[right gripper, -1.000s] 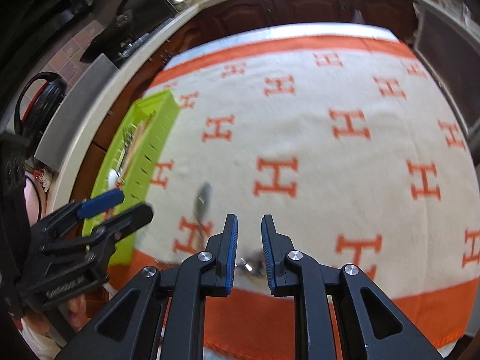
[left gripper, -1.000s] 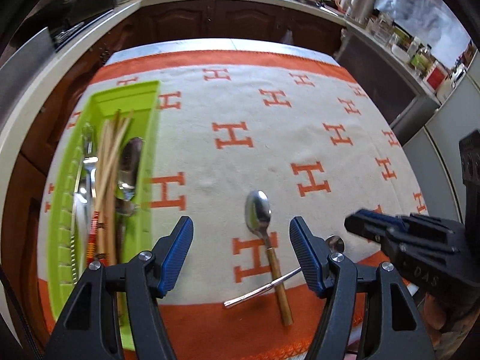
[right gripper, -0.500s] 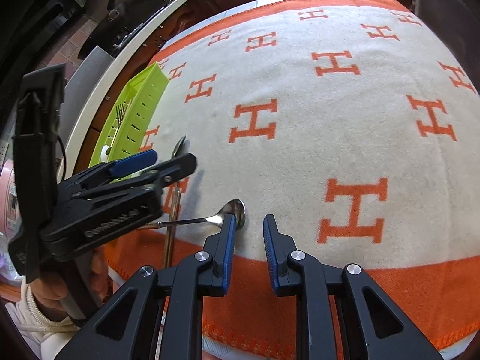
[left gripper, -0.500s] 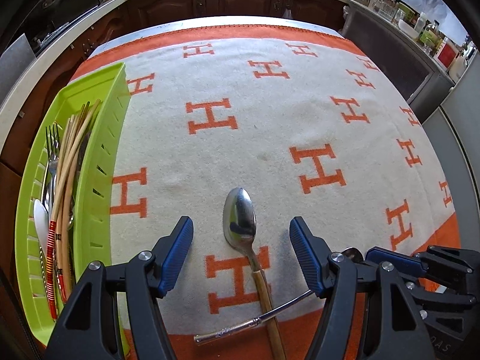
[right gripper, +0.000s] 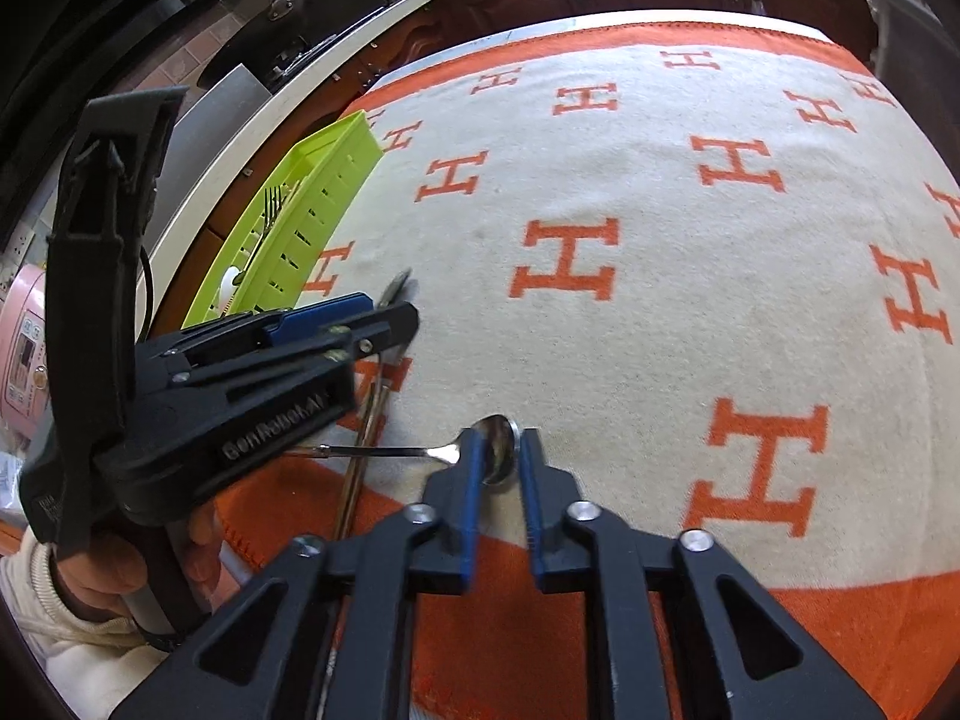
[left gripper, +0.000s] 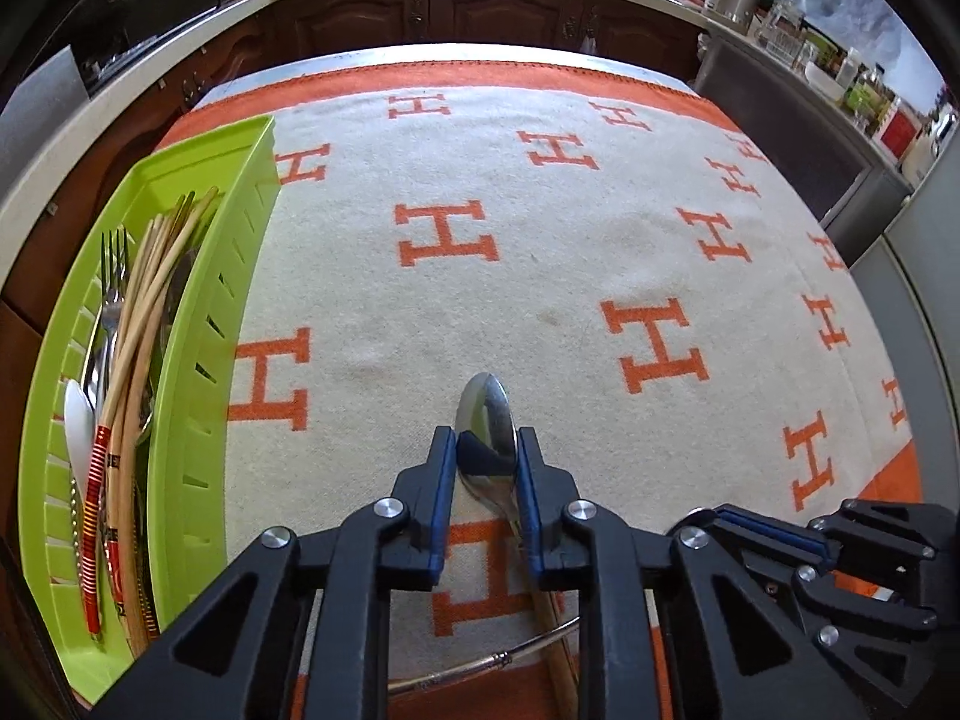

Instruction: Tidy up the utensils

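A steel spoon with a wooden handle [left gripper: 486,402] lies on the H-patterned cloth. My left gripper [left gripper: 485,435] points down at it, jaws closing, blue pads against both sides of its bowl. Crossing that handle is a small all-metal spoon [right gripper: 384,451]. My right gripper [right gripper: 499,438] is shut on its bowl, which sits between the pads. In the right wrist view, my left gripper [right gripper: 390,306] is over the wooden-handled spoon [right gripper: 399,285]. The right gripper [left gripper: 699,522] shows at lower right in the left wrist view. The green tray [left gripper: 198,360] stands at the left.
The tray [right gripper: 324,180] holds a fork [left gripper: 114,264], chopsticks [left gripper: 150,300], a white spoon [left gripper: 78,420] and other cutlery. A person's hand [right gripper: 120,576] in a cream sleeve holds the left gripper. Dark cabinets and a cluttered counter ring the table. The cloth's orange border [right gripper: 780,630] marks the near edge.
Both grippers came down toward the cloth. The left jaws went from wide apart to closed on the wooden-handled spoon's bowl. The right jaws reached the small spoon's bowl and closed on it.
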A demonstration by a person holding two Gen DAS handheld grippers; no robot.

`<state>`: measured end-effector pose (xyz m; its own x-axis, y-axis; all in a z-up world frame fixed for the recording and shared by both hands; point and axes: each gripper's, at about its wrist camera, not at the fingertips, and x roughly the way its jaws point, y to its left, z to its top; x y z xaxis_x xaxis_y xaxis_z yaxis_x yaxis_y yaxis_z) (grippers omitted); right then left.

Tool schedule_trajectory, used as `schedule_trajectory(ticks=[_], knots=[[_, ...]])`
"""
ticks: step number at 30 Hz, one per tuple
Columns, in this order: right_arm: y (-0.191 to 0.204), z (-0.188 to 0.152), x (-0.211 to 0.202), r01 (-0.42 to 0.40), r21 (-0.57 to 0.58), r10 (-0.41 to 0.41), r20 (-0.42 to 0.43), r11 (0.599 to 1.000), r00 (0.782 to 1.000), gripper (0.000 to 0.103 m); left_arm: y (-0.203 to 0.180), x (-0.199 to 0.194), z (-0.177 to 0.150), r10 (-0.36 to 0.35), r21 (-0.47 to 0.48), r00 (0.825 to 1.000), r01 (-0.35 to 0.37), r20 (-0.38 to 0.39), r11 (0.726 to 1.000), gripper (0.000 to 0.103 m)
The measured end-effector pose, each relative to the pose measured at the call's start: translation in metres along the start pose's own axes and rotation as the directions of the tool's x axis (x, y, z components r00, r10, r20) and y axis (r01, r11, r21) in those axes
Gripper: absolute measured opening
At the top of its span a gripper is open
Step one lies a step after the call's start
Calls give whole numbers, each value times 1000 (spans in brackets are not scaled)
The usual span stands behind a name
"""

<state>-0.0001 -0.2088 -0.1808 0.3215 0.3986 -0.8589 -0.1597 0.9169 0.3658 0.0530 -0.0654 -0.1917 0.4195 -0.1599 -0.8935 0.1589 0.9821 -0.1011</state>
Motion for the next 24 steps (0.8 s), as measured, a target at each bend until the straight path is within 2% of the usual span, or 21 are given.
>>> schedule_trajectory(ticks=[10,18,24], knots=[[-10,2,-18,-28,47,24,91,998,996,3,20,-8,1,-103,-92,995,103,11,990,5],[3,5,-38,-32,-3,32,143,999,989,3,17,-46,5,-106,-54,990,111,93,992,2],[26,14,-58,-34,-73,47,180,997,983,2,34,-87,9,-87,-66,982,99,166,993,2]])
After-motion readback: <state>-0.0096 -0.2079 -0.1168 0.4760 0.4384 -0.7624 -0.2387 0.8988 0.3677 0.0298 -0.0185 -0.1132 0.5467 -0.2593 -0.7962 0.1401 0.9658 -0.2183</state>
